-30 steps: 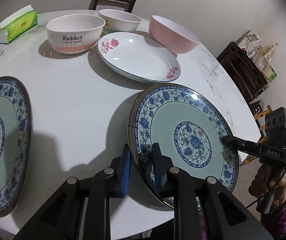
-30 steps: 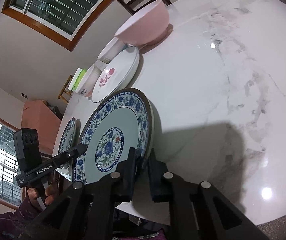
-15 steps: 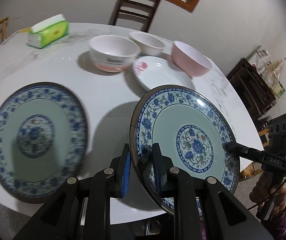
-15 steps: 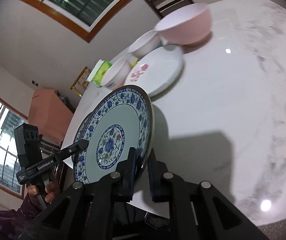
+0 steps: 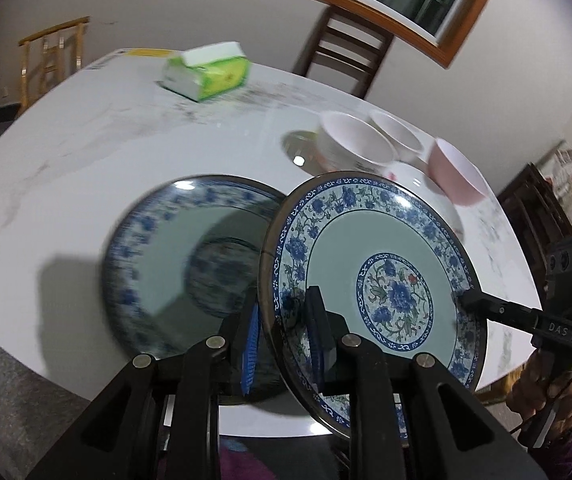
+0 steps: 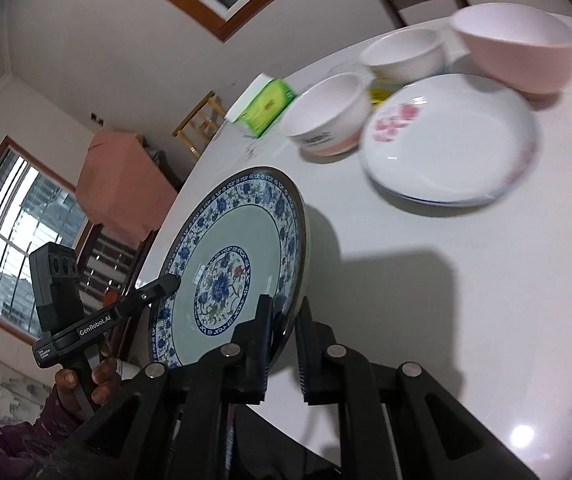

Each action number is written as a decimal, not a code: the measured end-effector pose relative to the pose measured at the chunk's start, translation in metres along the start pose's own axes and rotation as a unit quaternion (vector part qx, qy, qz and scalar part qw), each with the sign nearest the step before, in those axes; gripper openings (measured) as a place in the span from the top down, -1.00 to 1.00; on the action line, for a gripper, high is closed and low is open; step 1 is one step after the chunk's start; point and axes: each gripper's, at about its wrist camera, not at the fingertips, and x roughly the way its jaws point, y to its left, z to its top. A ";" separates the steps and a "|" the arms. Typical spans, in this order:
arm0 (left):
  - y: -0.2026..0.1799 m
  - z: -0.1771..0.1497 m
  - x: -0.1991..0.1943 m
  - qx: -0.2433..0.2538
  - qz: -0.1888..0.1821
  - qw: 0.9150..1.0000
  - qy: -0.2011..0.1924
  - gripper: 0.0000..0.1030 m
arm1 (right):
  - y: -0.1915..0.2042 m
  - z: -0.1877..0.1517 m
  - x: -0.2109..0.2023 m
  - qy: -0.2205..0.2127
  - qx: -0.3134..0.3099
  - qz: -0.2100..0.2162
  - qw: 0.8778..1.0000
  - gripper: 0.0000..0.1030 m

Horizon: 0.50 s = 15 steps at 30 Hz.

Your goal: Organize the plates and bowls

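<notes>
**Blue-and-white plate carried at its rim by both grippers**

A round plate (image 5: 382, 280), pale green in the well with a blue floral medallion and a blue-flowered white border inside a dark rim, is held tilted above the white marble table (image 5: 85, 160). Its near rim is clamped by the left gripper (image 5: 286, 336); the opposite rim is clamped by the right gripper (image 6: 283, 344). A matching plate (image 5: 173, 264) lies flat on the table, partly overlapped by the held plate in the left view.
</notes>
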 end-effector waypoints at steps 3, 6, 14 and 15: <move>0.020 0.003 -0.003 -0.011 0.012 1.000 -0.002 0.62 | 0.013 0.008 0.021 0.012 -0.010 0.003 1.000 0.78; 0.038 0.005 -0.001 -0.023 0.021 1.000 -0.003 0.61 | 0.022 0.016 0.042 0.024 -0.017 0.002 1.000 0.78; 0.079 0.007 0.008 -0.055 0.033 0.998 0.000 0.59 | 0.043 0.028 0.083 0.050 -0.030 -0.005 0.998 0.78; 0.081 0.007 0.009 -0.056 0.035 0.998 0.001 0.59 | 0.045 0.029 0.087 0.053 -0.032 -0.007 0.998 0.78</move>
